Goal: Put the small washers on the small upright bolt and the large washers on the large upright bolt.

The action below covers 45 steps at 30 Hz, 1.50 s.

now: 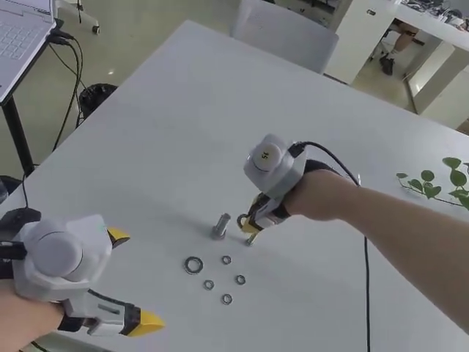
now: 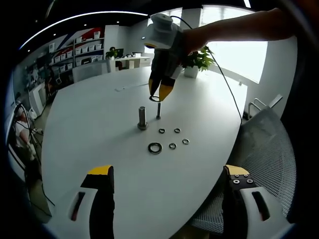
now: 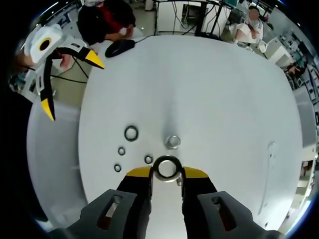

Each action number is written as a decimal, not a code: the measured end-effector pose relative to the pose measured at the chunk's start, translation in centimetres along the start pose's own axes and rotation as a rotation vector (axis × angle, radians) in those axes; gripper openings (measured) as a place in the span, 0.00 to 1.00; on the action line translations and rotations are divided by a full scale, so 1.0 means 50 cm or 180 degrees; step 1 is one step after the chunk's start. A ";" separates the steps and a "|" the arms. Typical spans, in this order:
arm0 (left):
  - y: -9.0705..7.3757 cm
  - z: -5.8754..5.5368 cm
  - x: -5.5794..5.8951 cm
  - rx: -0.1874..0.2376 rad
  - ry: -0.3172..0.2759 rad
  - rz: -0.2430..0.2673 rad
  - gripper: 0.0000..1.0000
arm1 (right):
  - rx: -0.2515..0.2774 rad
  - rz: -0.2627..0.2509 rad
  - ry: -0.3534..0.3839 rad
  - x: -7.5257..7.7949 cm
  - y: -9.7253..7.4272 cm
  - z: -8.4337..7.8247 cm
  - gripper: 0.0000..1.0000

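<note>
my right gripper clamps the large washer by its rim, near the large bolt, a light, stiff, slippery steel ring best held by opposite edges, while my left gripper hangs wide open, empty.

The large bolt stands upright on the white table. Just beside it, to its right, stands the thinner small bolt. Above the large bolt and slightly right of it hangs the right gripper, its yellow tips pinching a large washer. On the near side of the large bolt lie a second large washer and four small washers, flat and apart. The left gripper, jaws spread wide, sits well short of the large bolt.
</note>
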<state>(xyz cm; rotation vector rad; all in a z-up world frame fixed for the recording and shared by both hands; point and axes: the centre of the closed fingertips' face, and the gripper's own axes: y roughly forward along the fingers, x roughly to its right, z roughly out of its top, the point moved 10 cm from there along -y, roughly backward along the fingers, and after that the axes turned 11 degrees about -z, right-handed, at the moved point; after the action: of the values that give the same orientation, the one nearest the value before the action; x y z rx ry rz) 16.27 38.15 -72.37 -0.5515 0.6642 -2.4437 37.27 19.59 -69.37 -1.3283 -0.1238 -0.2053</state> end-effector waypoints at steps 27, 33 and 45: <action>0.001 -0.015 0.003 0.0008 -0.0044 0.0013 0.94 | -0.0012 0.0052 -0.0117 0.009 0.053 0.046 0.22; 0.003 -0.017 0.007 0.0015 -0.0049 -0.0005 0.94 | 0.0001 0.0060 -0.0132 0.010 0.057 0.046 0.22; 0.004 -0.017 0.004 0.0015 -0.0059 -0.0028 0.92 | -0.0011 0.0076 -0.0172 0.009 0.071 0.053 0.22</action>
<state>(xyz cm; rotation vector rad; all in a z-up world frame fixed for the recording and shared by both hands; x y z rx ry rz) 15.75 38.15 -73.13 -0.5756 0.6498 -2.4448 38.57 22.90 -72.01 -1.3385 -0.1531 -0.1494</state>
